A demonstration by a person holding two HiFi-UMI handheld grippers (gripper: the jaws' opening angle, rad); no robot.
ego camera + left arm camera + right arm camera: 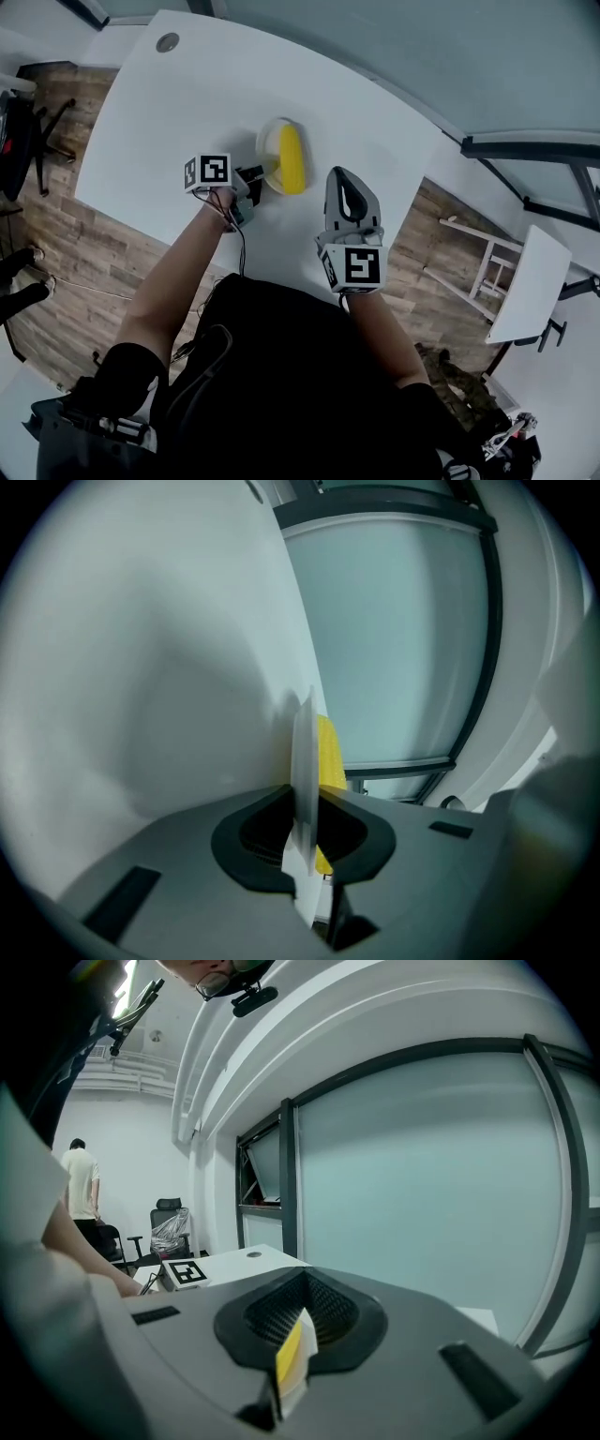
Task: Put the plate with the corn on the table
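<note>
Black-clothed person (281, 375) over a white rectangular table (159, 122), one gripper per hand
Left gripper (255, 176) clamps and hides the near rim of the round pale plate (270, 145) carrying the yellow corn cob (292, 159), over the table's middle; right gripper (340, 174), just beside the plate, has its jaws pressed together, empty; wooden floor (84, 262) surrounds; a second white table (534, 281) stands at right.

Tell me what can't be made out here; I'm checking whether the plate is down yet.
- Gap between plate and table: the head view looks straight down, so it is unreadable.
- Corn: in the left gripper view, mostly hidden behind the edge-on plate.
- Grip of the left tongs: in the head view, too small and dark.
</note>
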